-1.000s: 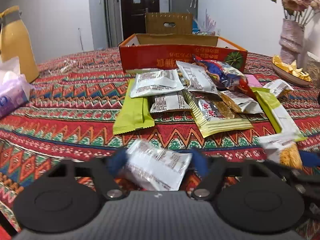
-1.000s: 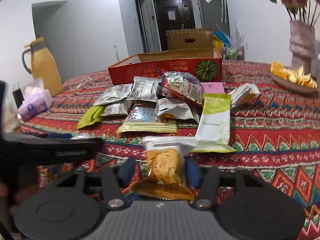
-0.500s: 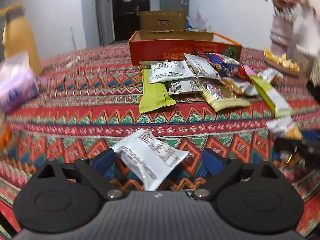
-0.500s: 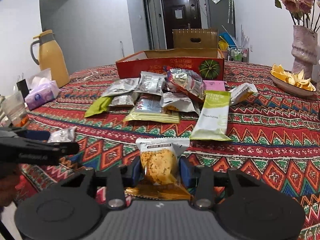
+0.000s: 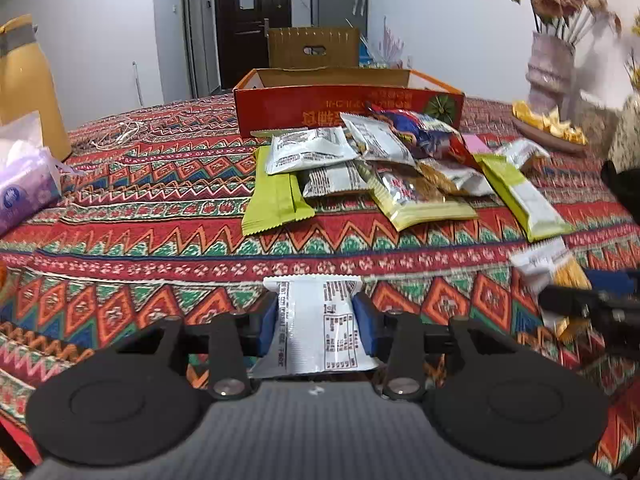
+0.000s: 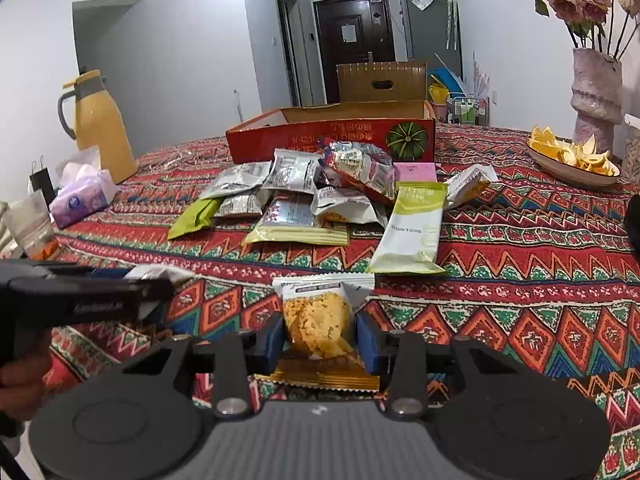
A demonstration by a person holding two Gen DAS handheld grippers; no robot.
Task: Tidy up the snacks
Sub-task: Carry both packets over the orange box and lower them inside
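My left gripper (image 5: 316, 314) has its blue pads pressed on a white printed snack packet (image 5: 320, 336) that stands lengthwise between them, and its jaws are closing. My right gripper (image 6: 320, 338) is shut on a clear packet of orange-yellow snack (image 6: 318, 318) with a gold end; its jaws are tightening too. Both hover over the near part of the patterned tablecloth (image 6: 520, 320). Several more packets lie in a pile (image 5: 380, 168) in front of an open red cardboard box (image 5: 348, 100). The left gripper (image 6: 152, 280) shows side-on in the right wrist view.
A yellow jug (image 6: 100, 128) and a purple tissue pack (image 6: 80, 200) stand at the left. At the right are a vase of flowers (image 6: 596, 92) and a dish of yellow pieces (image 6: 572, 156). A brown carton (image 6: 380, 80) is behind the red box.
The left jaws spread wide around the white packet, which lay askew, then closed on it with the packet now straight. The right gripper kept its hold on the orange snack packet.
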